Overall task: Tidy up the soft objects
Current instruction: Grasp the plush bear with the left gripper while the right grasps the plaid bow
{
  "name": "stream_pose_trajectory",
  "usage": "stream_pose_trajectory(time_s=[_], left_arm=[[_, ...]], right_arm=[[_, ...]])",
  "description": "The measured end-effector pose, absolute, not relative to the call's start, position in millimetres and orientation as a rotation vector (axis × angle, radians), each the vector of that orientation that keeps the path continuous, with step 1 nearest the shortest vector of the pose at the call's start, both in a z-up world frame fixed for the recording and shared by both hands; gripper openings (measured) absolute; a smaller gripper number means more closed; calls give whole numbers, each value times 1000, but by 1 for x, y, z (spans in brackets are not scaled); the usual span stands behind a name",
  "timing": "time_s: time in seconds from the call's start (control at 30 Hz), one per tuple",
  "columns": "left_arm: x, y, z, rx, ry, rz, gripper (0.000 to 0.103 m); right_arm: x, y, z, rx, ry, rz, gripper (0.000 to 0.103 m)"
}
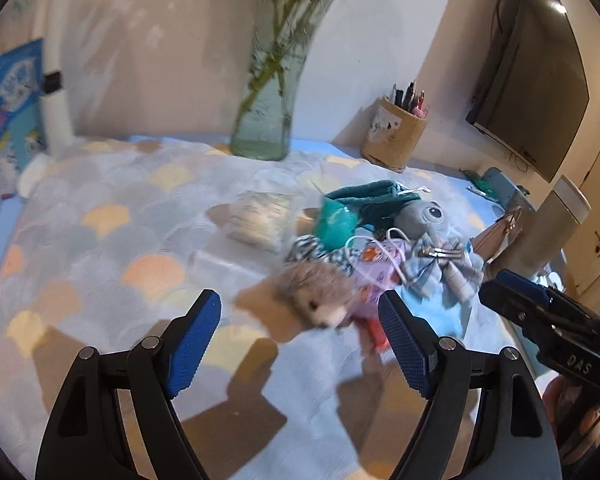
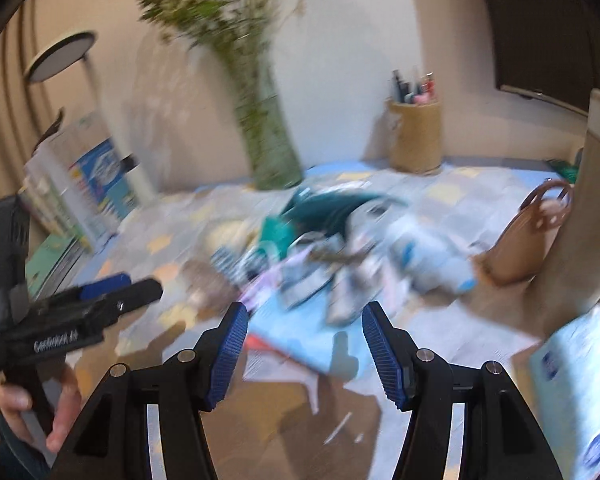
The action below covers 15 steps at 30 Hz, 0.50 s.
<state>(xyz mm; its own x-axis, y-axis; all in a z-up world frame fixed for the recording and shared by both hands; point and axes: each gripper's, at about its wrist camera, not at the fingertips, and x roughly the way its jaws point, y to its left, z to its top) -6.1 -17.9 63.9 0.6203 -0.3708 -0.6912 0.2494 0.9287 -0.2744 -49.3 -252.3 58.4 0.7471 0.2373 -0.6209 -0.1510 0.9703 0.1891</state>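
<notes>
A pile of soft things lies on the patterned tablecloth (image 1: 100, 248): a brown hedgehog plush (image 1: 320, 292), a grey octopus plush (image 1: 420, 216), a teal pouch (image 1: 364, 204), a lilac pouch (image 1: 376, 268) and a checked bow (image 1: 444, 268). My left gripper (image 1: 300, 344) is open and empty, just short of the hedgehog. My right gripper (image 2: 304, 354) is open and empty, short of the blurred pile (image 2: 308, 248). The right gripper also shows in the left wrist view (image 1: 540, 320).
A glass vase with stems (image 1: 266, 120) and a pen holder (image 1: 394, 136) stand at the back. A clear packet (image 1: 260, 220) lies left of the pile. A tan handbag (image 2: 528, 236) and a beige cylinder (image 2: 596, 200) stand at the right. Books (image 1: 16, 100) lean at the left.
</notes>
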Motion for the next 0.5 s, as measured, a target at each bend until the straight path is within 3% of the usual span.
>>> stream_pose_trajectory(time_s=[0.3, 0.33, 0.37, 0.4, 0.47, 0.5], left_arm=[[16, -36, 36, -220, 864, -383, 78], [16, -39, 36, -203, 859, -377, 78], [17, -40, 36, -195, 860, -372, 78], [18, -42, 35, -188, 863, -368, 75], [21, -46, 30, -182, 886, -387, 46], [22, -47, 27, -165, 895, -376, 46]], right_arm=[[-4, -249, 46, 63, 781, 167, 58], [-4, -249, 46, 63, 781, 167, 57], [-2, -247, 45, 50, 781, 159, 48], [-2, -245, 43, 33, 781, 155, 43], [-2, -237, 39, -42, 783, 110, 25], [-4, -234, 39, -77, 768, 91, 25]])
